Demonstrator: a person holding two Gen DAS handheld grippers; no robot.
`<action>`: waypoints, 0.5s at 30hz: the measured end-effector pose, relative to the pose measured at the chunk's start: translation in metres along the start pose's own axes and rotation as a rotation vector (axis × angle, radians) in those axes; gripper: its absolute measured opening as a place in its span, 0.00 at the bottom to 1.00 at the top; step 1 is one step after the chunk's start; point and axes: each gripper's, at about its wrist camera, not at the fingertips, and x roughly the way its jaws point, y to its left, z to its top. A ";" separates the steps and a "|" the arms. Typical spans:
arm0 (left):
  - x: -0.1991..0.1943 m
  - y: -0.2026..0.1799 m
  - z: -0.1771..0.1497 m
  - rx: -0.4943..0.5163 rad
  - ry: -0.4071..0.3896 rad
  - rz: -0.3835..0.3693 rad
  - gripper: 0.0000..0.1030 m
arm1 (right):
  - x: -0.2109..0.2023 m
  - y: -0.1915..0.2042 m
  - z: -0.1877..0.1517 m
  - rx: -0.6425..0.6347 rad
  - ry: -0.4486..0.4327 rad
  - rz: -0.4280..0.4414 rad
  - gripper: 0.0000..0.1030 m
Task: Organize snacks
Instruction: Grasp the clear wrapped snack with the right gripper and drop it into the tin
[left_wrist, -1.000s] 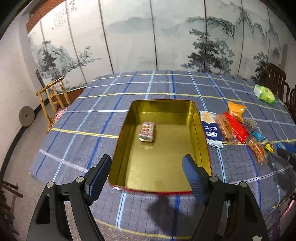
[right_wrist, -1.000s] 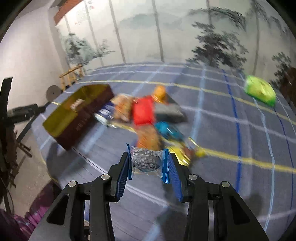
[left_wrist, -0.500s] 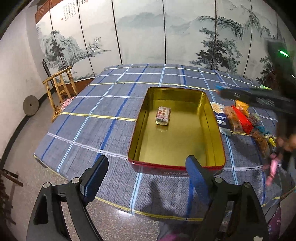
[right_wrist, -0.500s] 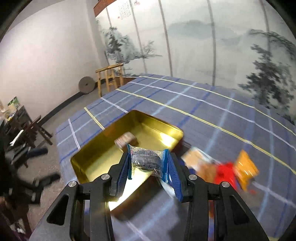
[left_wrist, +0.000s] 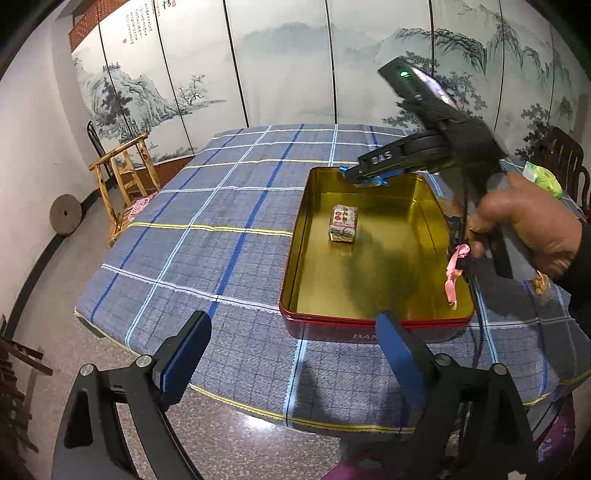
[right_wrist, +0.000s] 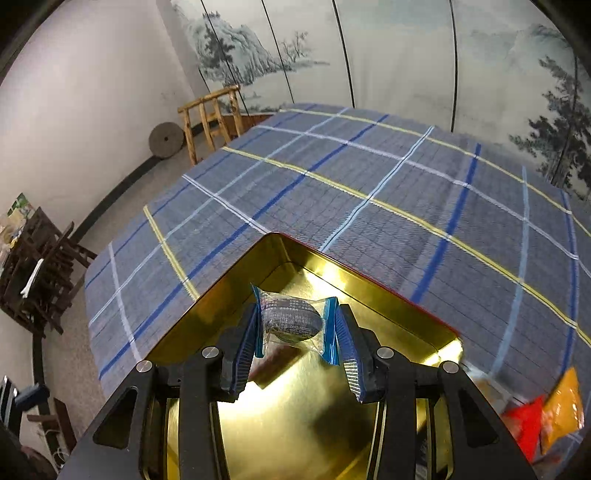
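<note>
A: Right gripper (right_wrist: 295, 334) is clamped on a blue-edged snack packet (right_wrist: 293, 320), held over the far end of the gold tin (left_wrist: 458, 295), above the floor, not yet set down. Left gripper (left_wrist: 291, 356) is held wide apart, nothing between the fingers, hanging off the near table edge.

B: Packet should be lowered close to the tin floor before release, so it isn't bounced out. One wrapped snack (left_wrist: 343, 223) already lies mid-tin; the drop is best kept to the bare far corner.

A: Room is ample inside. Far rim (right_wrist: 332, 264) lies just ahead of the packet; overshoot should be avoided. Loose snacks (right_wrist: 546, 421) remain on the cloth to the right.
</note>
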 end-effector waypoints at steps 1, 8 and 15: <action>0.001 0.001 0.000 0.001 0.001 0.001 0.86 | 0.006 0.001 0.002 0.004 0.009 -0.004 0.42; 0.013 0.005 -0.002 0.000 0.028 -0.004 0.87 | 0.029 0.008 0.011 0.008 0.051 -0.018 0.42; 0.020 0.008 -0.004 -0.003 0.046 -0.003 0.87 | 0.042 0.017 0.014 -0.012 0.077 -0.026 0.42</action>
